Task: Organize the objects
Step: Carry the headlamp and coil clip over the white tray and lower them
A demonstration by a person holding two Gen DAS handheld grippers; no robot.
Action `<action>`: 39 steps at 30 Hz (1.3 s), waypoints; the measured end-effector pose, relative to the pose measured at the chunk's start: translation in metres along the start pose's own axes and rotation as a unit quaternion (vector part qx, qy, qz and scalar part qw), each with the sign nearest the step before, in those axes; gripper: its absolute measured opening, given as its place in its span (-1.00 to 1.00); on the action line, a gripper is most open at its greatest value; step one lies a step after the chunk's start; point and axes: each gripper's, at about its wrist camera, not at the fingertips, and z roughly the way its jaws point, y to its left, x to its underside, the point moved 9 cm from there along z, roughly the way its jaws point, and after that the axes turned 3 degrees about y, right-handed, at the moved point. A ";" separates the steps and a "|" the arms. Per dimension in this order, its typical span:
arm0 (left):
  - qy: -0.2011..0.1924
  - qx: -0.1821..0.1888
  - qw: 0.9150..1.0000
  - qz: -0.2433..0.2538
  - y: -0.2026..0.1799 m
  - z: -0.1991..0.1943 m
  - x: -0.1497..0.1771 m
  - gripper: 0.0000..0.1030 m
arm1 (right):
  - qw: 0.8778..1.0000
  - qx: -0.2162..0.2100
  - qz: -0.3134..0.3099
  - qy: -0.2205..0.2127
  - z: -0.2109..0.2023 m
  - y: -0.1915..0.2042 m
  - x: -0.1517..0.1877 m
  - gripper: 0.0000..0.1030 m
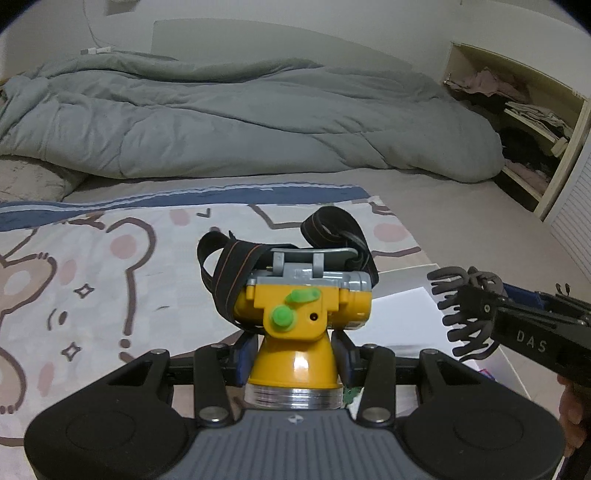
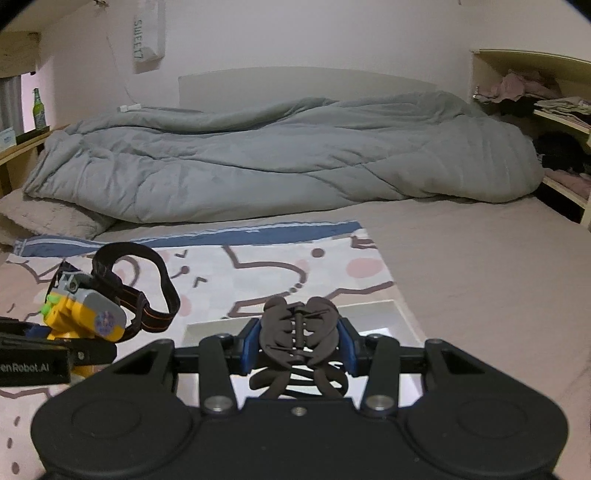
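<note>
Currently, step in hand: both hands are carrying a picked-up item each, mid-transfer; judging by the white box below, drop-off is coming.
Left gripper [image 1: 295,350]: jaws are clamping the yellow headlamp [image 1: 295,314] by its cone, lens end toward cam, black strap [image 1: 236,273] flopping behind. Held clear above the bedding, centre of left wrist view.
Right gripper [image 2: 298,347]: blue pads are squeezing the dark hair claw clip [image 2: 298,332], teeth hanging down toward cam. Centre-low in right wrist view; also showing at right edge of left view.
White box [image 2: 384,317]: sitting on the bear-print sheet [image 1: 92,266], lower centre-right in both views, under/behind the clip. Looks like the target bin, though that's a guess.
Next move needs: lowering each item over the box opening w/o the strap snagging, then releasing. Clip first probably, as it's nearer the box.
Writing: "DAS" on right gripper's finger (left view, right edge); "…enRobot.AI" on left gripper's side (right view, left edge); "SWEET…" on a hanging bag [image 2: 147,33], upper left. Green bottle [image 2: 37,105] label unreadable.
</note>
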 end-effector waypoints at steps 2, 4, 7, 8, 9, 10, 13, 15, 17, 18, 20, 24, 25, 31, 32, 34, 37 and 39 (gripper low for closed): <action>0.003 0.002 1.000 -0.001 -0.006 0.007 -0.001 -0.13 | 1.000 0.003 0.004 0.002 0.003 -0.009 0.001 -0.13; 0.006 0.005 1.000 -0.002 -0.011 0.015 -0.002 -0.13 | 1.000 0.005 0.006 0.003 0.007 -0.017 0.002 -0.13; 0.012 0.012 1.000 -0.002 -0.022 0.026 0.000 -0.13 | 1.000 0.004 0.010 0.006 0.014 -0.026 0.003 -0.13; 0.014 0.013 1.000 -0.001 -0.026 0.030 0.000 -0.13 | 1.000 0.004 0.009 0.006 0.015 -0.029 0.004 -0.13; 0.017 0.015 1.000 -0.001 -0.030 0.035 0.001 -0.13 | 1.000 0.005 0.008 0.008 0.018 -0.032 0.005 -0.13; 0.019 0.017 1.000 -0.001 -0.033 0.039 0.001 -0.13 | 1.000 0.007 0.007 0.010 0.021 -0.035 0.006 -0.13; 0.026 0.025 0.999 -0.001 -0.044 0.051 0.002 -0.13 | 1.000 0.009 0.004 0.019 0.030 -0.043 0.010 -0.13; 0.029 0.032 0.999 0.000 -0.052 0.058 0.003 -0.13 | 1.000 0.012 0.003 0.024 0.036 -0.050 0.013 -0.13; 0.031 0.038 0.999 -0.001 -0.059 0.065 0.004 -0.13 | 0.999 0.015 0.004 0.029 0.042 -0.058 0.015 -0.13; 0.031 0.040 0.999 -0.001 -0.062 0.068 0.004 -0.14 | 0.999 0.015 0.005 0.033 0.044 -0.061 0.017 -0.13; 0.031 0.044 0.999 -0.003 -0.069 0.074 0.004 -0.14 | 0.999 0.016 0.005 0.039 0.049 -0.069 0.021 -0.13; 0.038 0.054 0.998 -0.007 -0.082 0.088 0.004 -0.14 | 0.999 0.014 0.004 0.052 0.057 -0.080 0.030 -0.13; 0.038 0.053 0.998 -0.008 -0.085 0.092 0.005 -0.13 | 0.998 0.016 0.004 0.056 0.059 -0.082 0.032 -0.13; 0.056 0.055 0.997 -0.007 -0.095 0.114 0.016 -0.13 | 0.998 0.017 0.006 0.065 0.068 -0.091 0.039 -0.13; 0.059 0.053 0.997 -0.009 -0.095 0.118 0.018 -0.13 | 0.998 0.016 0.005 0.067 0.069 -0.091 0.040 -0.13; 0.064 0.050 0.997 -0.012 -0.092 0.123 0.021 -0.13 | 0.997 0.014 0.003 0.071 0.072 -0.091 0.041 -0.13; 0.071 0.044 0.996 -0.017 -0.088 0.130 0.025 -0.13 | 0.997 0.012 -0.005 0.075 0.074 -0.088 0.044 -0.13; 0.074 0.039 0.996 -0.020 -0.085 0.133 0.028 -0.13 | 0.997 0.014 -0.007 0.079 0.077 -0.087 0.044 -0.13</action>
